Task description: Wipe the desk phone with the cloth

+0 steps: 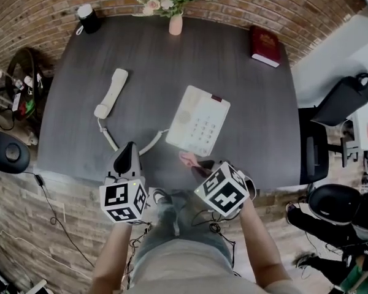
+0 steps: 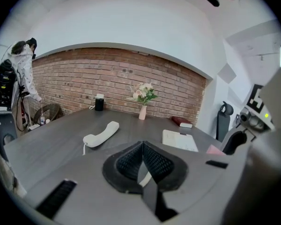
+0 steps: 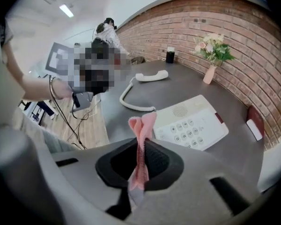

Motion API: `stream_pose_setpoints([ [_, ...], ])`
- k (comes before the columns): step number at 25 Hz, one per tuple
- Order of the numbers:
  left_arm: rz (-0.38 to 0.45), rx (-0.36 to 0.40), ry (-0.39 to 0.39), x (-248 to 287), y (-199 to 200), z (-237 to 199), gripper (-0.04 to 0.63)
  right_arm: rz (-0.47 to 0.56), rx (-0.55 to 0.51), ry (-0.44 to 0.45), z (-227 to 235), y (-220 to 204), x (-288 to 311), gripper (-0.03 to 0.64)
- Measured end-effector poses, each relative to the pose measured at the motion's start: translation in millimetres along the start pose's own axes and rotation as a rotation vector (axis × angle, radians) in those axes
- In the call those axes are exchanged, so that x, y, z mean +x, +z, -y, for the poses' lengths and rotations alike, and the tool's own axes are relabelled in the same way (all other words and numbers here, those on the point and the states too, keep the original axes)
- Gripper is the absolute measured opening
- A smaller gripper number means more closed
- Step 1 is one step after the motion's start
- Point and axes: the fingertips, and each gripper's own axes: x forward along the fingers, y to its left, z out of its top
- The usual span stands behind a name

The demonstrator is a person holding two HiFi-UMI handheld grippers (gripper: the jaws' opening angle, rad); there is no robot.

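A white desk phone base [image 1: 198, 119] [image 3: 193, 122] [image 2: 179, 139] with a keypad lies near the middle of the dark table. Its handset [image 1: 111, 93] [image 2: 101, 134] [image 3: 152, 76] lies off the hook to the left, joined by a coiled cord [image 1: 148, 143]. My right gripper [image 1: 199, 162] [image 3: 141, 161] is shut on a pink cloth [image 3: 141, 135] [image 1: 190, 160], held just in front of the phone's near edge. My left gripper [image 1: 127, 155] [image 2: 143, 167] is shut with nothing in it, over the table's near edge left of the phone.
At the far edge stand a pink vase of flowers [image 1: 175, 22] and a black speaker [image 1: 88, 18]; a red book [image 1: 265, 45] lies at the far right. Black office chairs [image 1: 340, 100] stand to the right. A brick wall backs the table.
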Motion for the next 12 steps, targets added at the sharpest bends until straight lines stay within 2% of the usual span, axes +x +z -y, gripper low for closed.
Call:
stream_pose_setpoints([
  [4, 0.031, 0.031, -0.027, 3, 27, 12, 0.005, 0.128, 0.029, 0.032, -1, 28, -37, 0.02],
  [7, 0.054, 0.038, -0.051, 7, 52, 20, 0.005, 0.221, 0.029, 0.024, 6, 49, -67, 0.02],
  [9, 0.06, 0.028, -0.062, 11, 70, 22, 0.005, 0.3, 0.03, -0.028, 19, 65, -89, 0.02],
  [12, 0.098, 0.04, -0.072, 15, 104, 25, 0.005, 0.429, 0.039, -0.166, 46, 86, -125, 0.02],
])
